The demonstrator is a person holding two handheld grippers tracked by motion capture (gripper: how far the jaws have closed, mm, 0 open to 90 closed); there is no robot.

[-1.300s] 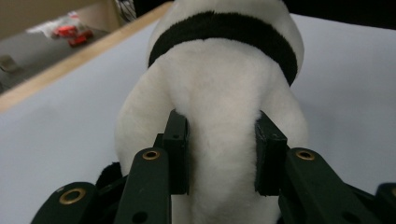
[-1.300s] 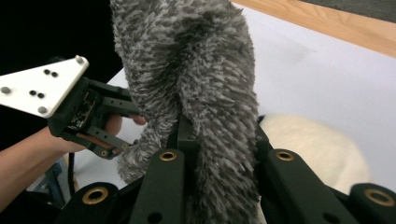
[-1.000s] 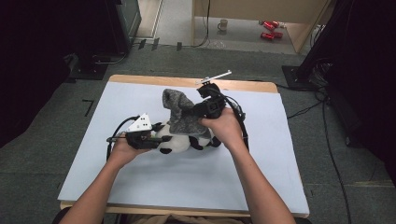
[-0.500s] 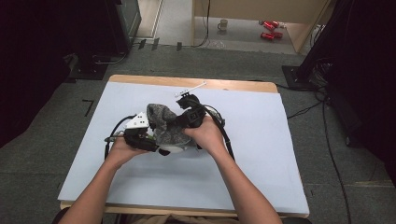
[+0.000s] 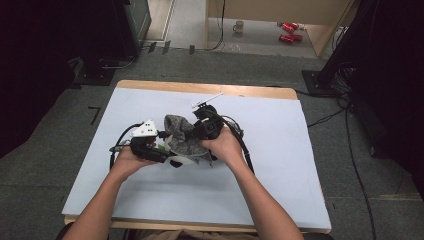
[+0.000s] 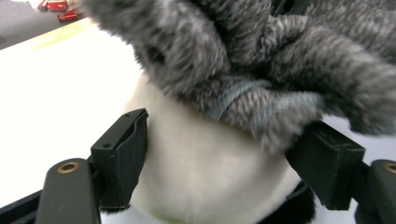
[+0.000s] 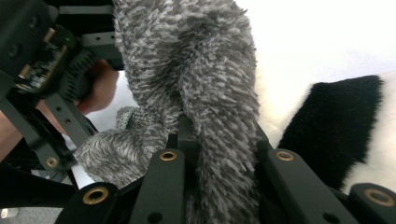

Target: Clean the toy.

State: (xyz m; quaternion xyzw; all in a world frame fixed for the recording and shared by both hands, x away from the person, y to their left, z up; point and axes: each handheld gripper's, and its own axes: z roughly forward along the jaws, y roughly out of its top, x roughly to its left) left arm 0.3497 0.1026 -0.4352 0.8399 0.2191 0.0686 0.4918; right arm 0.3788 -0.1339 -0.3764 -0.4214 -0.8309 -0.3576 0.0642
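Grey fuzzy cloth (image 5: 182,134) — a sock or small garment, I can't tell which — is bunched over one black-and-white plush toy (image 5: 187,159) near the middle of the white tabletop (image 5: 280,165). My right hand-held gripper (image 7: 217,135) is clamped tight on a fold of that cloth and holds it over the toy's top. My left hand-held gripper (image 6: 229,149) has just been opening; its jaws now stand wide on either side of the toy's white belly, the pads right beside the plush, though I can't say they press on it. I judge the dressing about half done: the cloth is draped on, not yet pulled down snug. Count — one toy, one cloth, two grippers. Far off on the floor: one mug (image 5: 239,26) and some red things (image 5: 287,31).
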